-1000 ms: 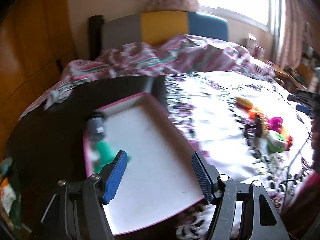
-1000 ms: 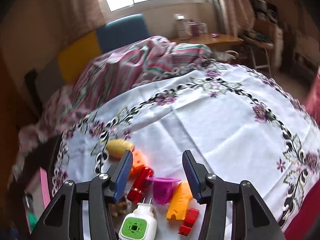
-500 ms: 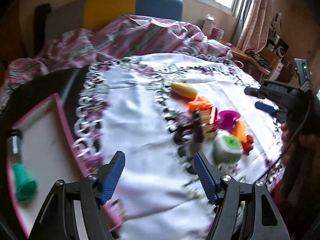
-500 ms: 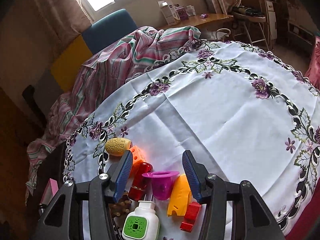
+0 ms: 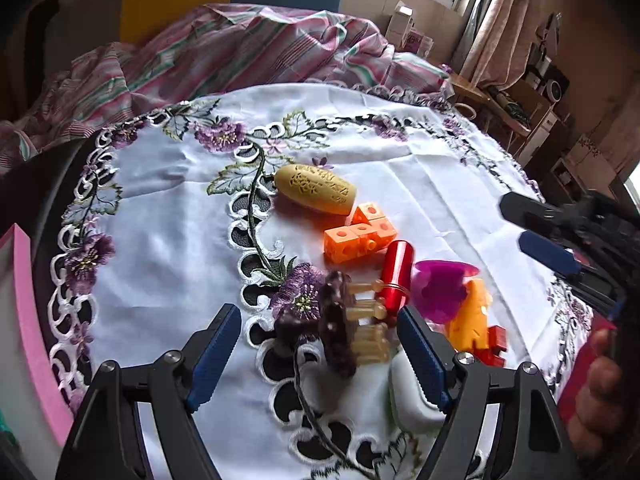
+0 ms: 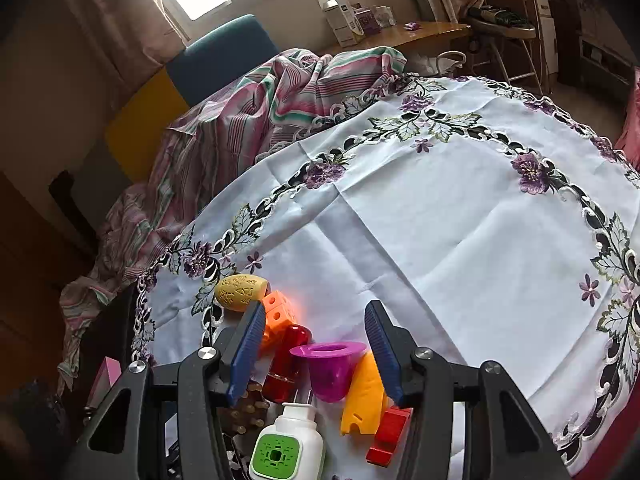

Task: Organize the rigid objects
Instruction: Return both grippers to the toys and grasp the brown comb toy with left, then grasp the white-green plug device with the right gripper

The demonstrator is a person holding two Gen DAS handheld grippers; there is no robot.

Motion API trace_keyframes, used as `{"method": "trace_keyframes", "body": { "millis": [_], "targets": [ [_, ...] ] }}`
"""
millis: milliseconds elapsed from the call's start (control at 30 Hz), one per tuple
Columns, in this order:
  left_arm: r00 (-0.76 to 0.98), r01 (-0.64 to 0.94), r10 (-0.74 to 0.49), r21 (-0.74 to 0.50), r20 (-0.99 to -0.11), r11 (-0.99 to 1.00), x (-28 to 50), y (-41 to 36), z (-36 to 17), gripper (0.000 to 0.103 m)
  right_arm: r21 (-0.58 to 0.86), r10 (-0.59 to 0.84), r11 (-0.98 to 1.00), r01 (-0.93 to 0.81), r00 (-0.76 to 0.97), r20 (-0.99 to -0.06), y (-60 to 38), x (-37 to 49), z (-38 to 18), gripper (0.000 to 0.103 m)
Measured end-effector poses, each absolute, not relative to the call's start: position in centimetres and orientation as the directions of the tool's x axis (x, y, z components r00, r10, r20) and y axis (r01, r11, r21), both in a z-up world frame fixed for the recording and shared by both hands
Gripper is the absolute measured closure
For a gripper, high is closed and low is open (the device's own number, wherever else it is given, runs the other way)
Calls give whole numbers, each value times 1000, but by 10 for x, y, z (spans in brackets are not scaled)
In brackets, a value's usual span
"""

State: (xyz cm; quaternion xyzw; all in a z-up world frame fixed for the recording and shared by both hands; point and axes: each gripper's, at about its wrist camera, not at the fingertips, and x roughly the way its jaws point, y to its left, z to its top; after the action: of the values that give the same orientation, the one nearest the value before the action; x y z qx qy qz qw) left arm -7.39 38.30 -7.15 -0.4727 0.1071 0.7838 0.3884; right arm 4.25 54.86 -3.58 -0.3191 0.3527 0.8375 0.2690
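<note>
Change: a second ago the left gripper (image 5: 320, 354) hung over the pink-rimmed white tray (image 5: 24, 300); it has swung right, and that tray is now only a sliver at its far left. I read that as a drop-off finished and a fresh pick starting.
Cloth: the white embroidered tablecloth with purple flowers (image 5: 168, 240) spreads out ahead of both grippers, carrying the whole pile.
Pile: the loose objects sit bunched ahead and to the right of the left gripper, and low between the right gripper's fingers.
Yellow piece: the carved yellow oval capsule (image 5: 316, 189) lies farthest ahead of the left gripper.
Orange piece: the orange block of holed cubes (image 5: 358, 236) sits just beside it, nearer.
Dispenser: the white bottle with a green grid face (image 6: 286, 446) lies closest under the right gripper.
Cup: the purple flanged plastic cup (image 6: 330, 364) stands between the right gripper's fingers, untouched.
Red tube: the shiny red metal cylinder (image 5: 396, 276) lies just ahead of the left gripper's right finger.
Comb: the dark brown wooden-pin comb (image 5: 340, 328) lies between the left gripper's fingers; likely the next target.
Left gripper: spread wide, empty, low and tilted down.
Right gripper (image 6: 316, 350): spread wide, empty, hovering.
</note>
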Motion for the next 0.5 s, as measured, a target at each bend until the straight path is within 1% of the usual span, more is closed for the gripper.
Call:
{"method": "trace_keyframes", "body": {
  "millis": [33, 67, 100, 133, 167, 367, 500],
  "targets": [
    [-235, -708, 504, -209, -831, -674, -77, 385, -77, 36, 419, 225, -607, -675, -652, -724, 549, 42, -36, 51],
    [-193, -708, 524, -252, -829, -659, -80, 386, -82, 42, 417, 227, -609, -675, -652, -724, 549, 42, -36, 51],
    [-193, -704, 536, -265, -822, -659, -80, 384, -82, 44, 413, 230, -611, -676, -650, -724, 548, 42, -36, 51],
    [-195, -709, 552, -273, -810, -651, -78, 382, -79, 68, 412, 229, -613, -674, -650, -724, 548, 42, -36, 51],
    [-193, -718, 559, -272, -806, -641, -75, 381, -75, 67, 414, 223, -616, -670, -652, -724, 548, 41, -36, 51],
    [-214, -722, 549, -248, -808, -646, -65, 353, -69, 67, 405, 176, -667, -625, -661, -729, 538, 31, -36, 51],
    [-212, -695, 560, -279, -801, -662, -59, 324, -65, 67, 414, 100, -703, -578, -657, -748, 530, 19, -42, 51]
  ]
}}
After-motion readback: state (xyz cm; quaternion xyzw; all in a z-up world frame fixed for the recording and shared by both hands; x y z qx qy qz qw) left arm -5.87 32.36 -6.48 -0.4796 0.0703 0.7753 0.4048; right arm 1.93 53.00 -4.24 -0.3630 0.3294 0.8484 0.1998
